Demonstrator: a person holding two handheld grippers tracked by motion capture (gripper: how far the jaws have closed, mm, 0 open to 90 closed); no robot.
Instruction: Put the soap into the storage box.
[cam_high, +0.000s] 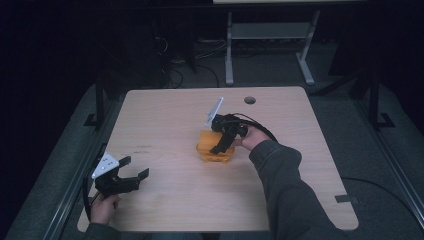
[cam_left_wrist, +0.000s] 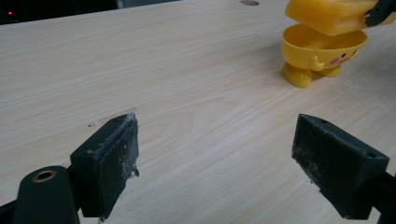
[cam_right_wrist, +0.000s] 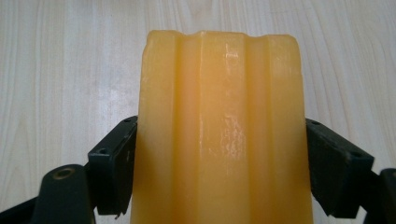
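A yellow toy-shaped container stands at the middle of the table; its lower half (cam_left_wrist: 322, 53) has small feet, an arm and pink cheeks. The ribbed yellow top half (cam_right_wrist: 219, 107) sits slightly tilted over that lower half, and my right gripper (cam_right_wrist: 219, 163) is shut on its two sides. From above, the right gripper (cam_high: 225, 139) reaches down onto the yellow container (cam_high: 210, 150). My left gripper (cam_high: 136, 167) rests near the table's front left corner, open, with nothing between its pads (cam_left_wrist: 116, 154).
The light wooden table (cam_high: 165, 115) has a round cable hole (cam_high: 250, 100) at its far edge. A white desk frame (cam_high: 229, 50) and cables lie on the dark floor beyond. Black rails run along both sides of the table.
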